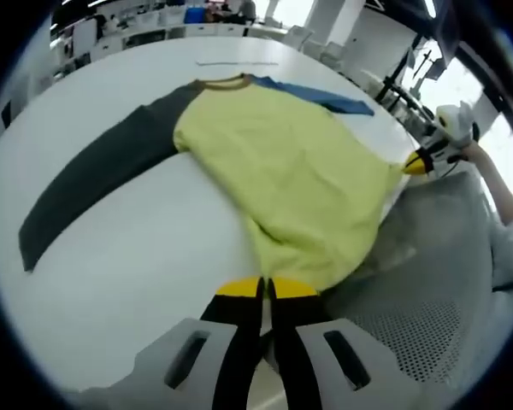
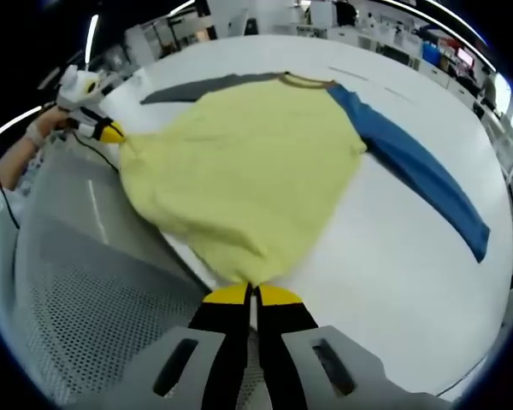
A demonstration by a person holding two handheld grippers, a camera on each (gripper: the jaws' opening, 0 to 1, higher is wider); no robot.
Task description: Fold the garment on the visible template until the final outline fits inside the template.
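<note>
A long-sleeved shirt lies spread on the white table, hem hanging over the near edge. Its body is yellow, one sleeve is dark grey and the other is blue. My left gripper is shut on one corner of the yellow hem at the table edge. My right gripper is shut on the other hem corner. Each gripper shows in the other's view: the right gripper at the far side of the hem, the left gripper held by a hand.
A grey perforated mesh surface sits below the table's near edge, also in the left gripper view. Thin faint marks lie on the table beyond the collar. Desks and chairs fill the room behind.
</note>
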